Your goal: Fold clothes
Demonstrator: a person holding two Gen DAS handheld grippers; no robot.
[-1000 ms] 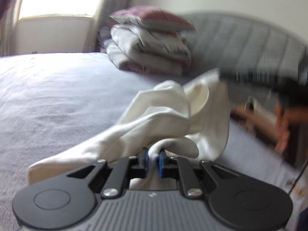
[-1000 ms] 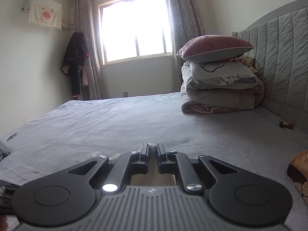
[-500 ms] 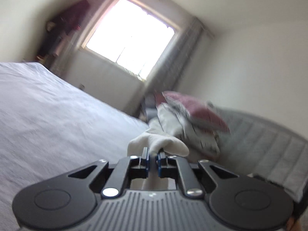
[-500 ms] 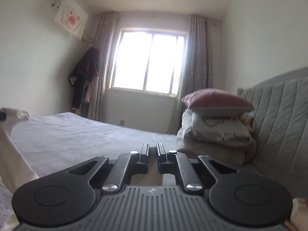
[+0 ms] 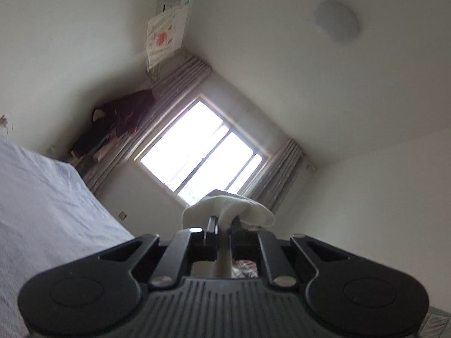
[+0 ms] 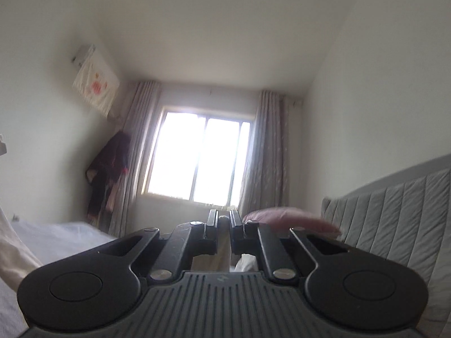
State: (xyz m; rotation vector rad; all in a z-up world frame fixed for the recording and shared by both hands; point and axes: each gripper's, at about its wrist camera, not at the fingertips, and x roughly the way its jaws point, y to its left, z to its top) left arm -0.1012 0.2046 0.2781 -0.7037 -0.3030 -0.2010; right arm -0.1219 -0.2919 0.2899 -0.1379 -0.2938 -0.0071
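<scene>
A cream-white garment (image 5: 225,207) bunches over the tips of my left gripper (image 5: 224,221), which is shut on a fold of it and tilted up toward the window. The cloth runs down between the fingers and out of sight below. My right gripper (image 6: 223,216) is shut too, with a thin strip of the same cream garment (image 6: 224,249) pinched between its fingers and a small nub showing at the tips. More of the garment (image 6: 12,253) hangs at the left edge of the right wrist view. Most of the cloth is hidden under both grippers.
The bed's grey-lilac sheet (image 5: 36,211) lies low at the left. A grey padded headboard (image 6: 394,219) stands at the right with a pink pillow (image 6: 290,221) beside it. A bright window (image 6: 197,157) with curtains and dark clothes (image 6: 108,174) hanging in the corner face me.
Both grippers have risen and tipped upward, lifting the cream garment off the bed. The left view has rolled and now shows ceiling and window instead of the pillow stack.
</scene>
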